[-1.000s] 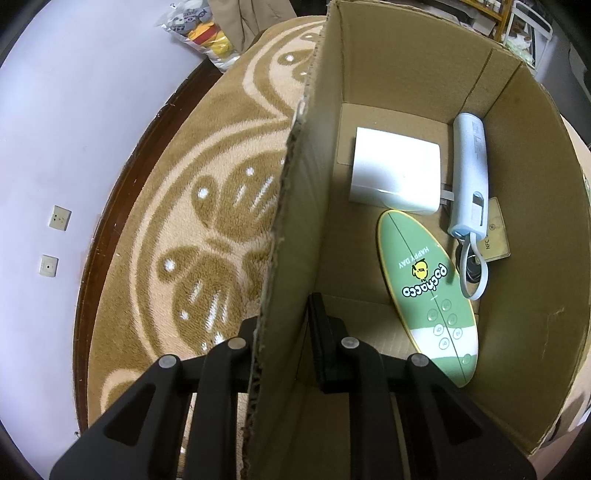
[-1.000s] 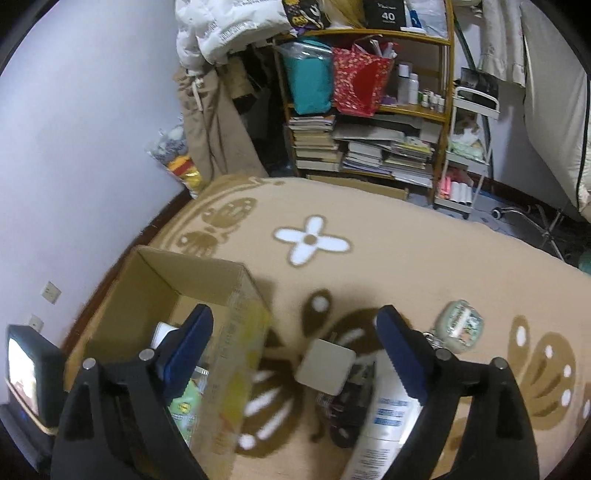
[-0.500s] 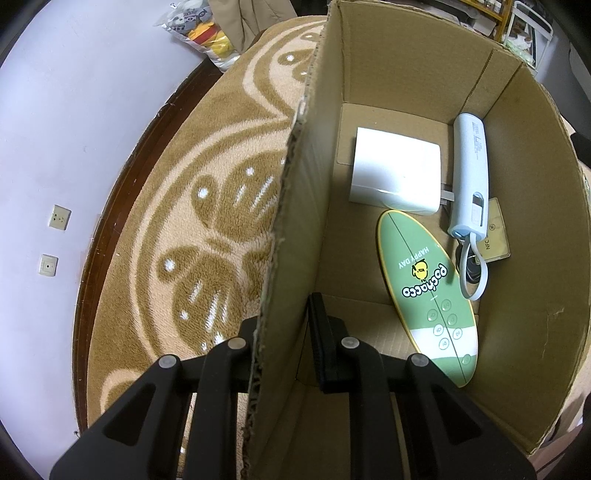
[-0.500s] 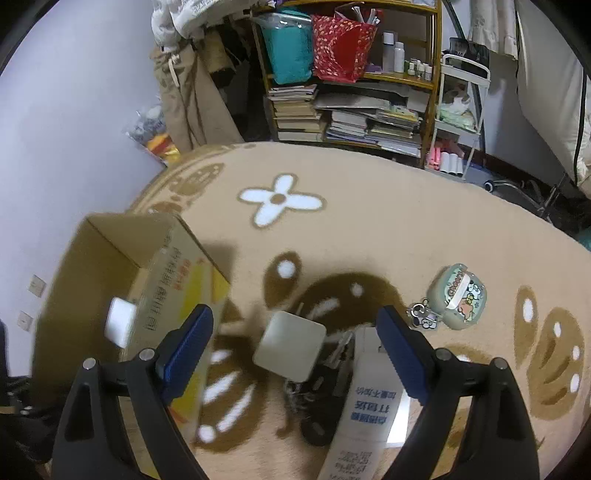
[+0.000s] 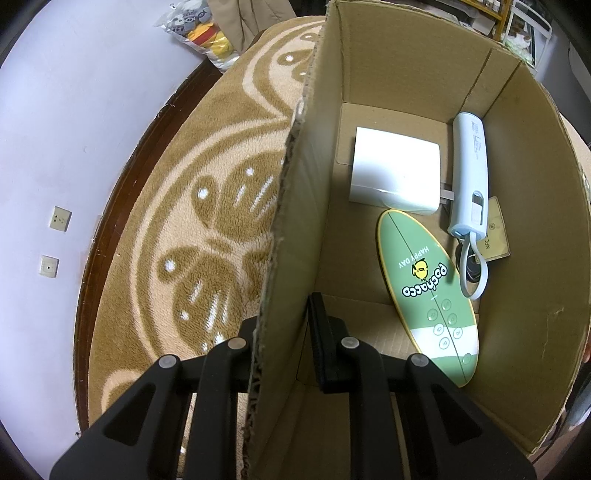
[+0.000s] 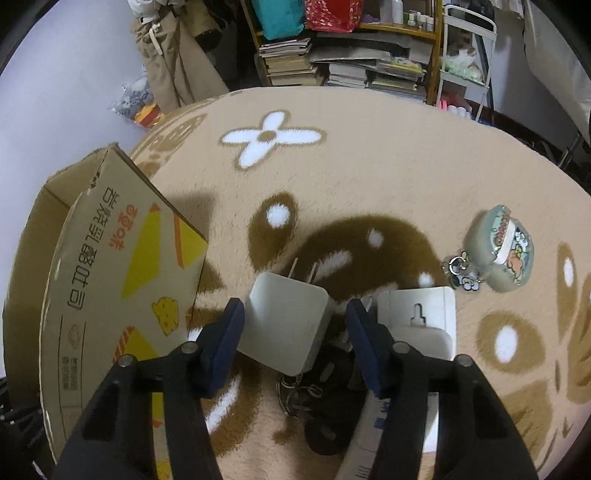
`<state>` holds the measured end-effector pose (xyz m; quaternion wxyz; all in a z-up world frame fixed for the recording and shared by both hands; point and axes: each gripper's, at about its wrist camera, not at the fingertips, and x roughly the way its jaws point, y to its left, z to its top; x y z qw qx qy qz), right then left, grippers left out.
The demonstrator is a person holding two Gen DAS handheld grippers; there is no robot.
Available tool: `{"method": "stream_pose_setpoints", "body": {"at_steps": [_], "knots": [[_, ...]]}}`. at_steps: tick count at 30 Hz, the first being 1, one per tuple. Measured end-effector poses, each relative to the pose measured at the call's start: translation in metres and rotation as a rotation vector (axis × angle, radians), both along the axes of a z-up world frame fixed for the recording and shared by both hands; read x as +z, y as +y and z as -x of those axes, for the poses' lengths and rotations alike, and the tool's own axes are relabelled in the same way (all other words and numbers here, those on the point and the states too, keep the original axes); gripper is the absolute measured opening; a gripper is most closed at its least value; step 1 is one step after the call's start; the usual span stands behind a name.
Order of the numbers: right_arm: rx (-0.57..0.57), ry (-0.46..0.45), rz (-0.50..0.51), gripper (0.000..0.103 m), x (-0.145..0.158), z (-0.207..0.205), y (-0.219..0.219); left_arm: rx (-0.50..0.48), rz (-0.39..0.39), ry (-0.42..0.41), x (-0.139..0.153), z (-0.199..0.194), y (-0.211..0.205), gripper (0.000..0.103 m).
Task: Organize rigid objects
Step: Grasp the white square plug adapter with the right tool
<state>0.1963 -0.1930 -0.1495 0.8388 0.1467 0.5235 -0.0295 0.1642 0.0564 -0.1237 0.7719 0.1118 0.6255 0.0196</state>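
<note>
My left gripper [image 5: 284, 325] is shut on the near wall of the cardboard box [image 5: 295, 206], one finger inside and one outside. Inside lie a white charger block [image 5: 395, 177], a white power bank [image 5: 471, 173], a green oval Pochacco board [image 5: 428, 288] and a tan card [image 5: 496, 236]. In the right wrist view the box [image 6: 110, 288] stands at the left. My right gripper [image 6: 293, 332] is open, its fingers on either side of a white plug adapter [image 6: 286, 321] on the rug, not closed on it.
On the rug lie a white flat box [image 6: 421, 314], a dark key bundle [image 6: 325, 384], a white tube [image 6: 376, 428] and a green earbud case with charms [image 6: 502, 251]. A bookshelf [image 6: 347, 48] and a cart [image 6: 465, 55] stand behind. A toy bag [image 5: 203, 33] lies by the wall.
My right gripper has dropped toward the rug and moved forward, so the white plug adapter now sits between its narrowed fingers. My left gripper has kept its hold on the box wall.
</note>
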Motion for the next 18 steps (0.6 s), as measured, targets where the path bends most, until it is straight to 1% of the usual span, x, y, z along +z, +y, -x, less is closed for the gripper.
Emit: {"method": "stream_pose_setpoints", "body": {"at_steps": [3, 5, 8, 9, 10, 15, 18], "knots": [[0.005, 0.035, 0.001, 0.061, -0.007, -0.004, 0.003, -0.002, -0.002, -0.001, 0.000, 0.000, 0.000, 0.016], [0.001, 0.026, 0.038, 0.061, -0.009, -0.003, 0.007, -0.003, -0.003, -0.001, -0.001, 0.000, 0.000, 0.016], [-0.006, 0.011, 0.055, 0.058, -0.009, 0.000, 0.010, -0.002, -0.002, -0.001, -0.001, 0.000, 0.000, 0.016], [-0.013, 0.005, 0.064, 0.054, -0.008, 0.001, 0.009, -0.002, -0.002, -0.001, -0.001, 0.000, 0.000, 0.016], [-0.019, 0.001, 0.075, 0.052, -0.008, 0.001, 0.009, -0.002, -0.001, 0.000, -0.001, 0.001, -0.001, 0.016], [-0.028, -0.035, 0.122, 0.052, 0.000, 0.005, 0.011, -0.003, -0.001, -0.001, -0.002, 0.002, -0.002, 0.016], [-0.021, -0.062, 0.113, 0.052, 0.009, 0.007, 0.010, -0.002, 0.000, 0.000, -0.002, 0.002, -0.003, 0.016]]}}
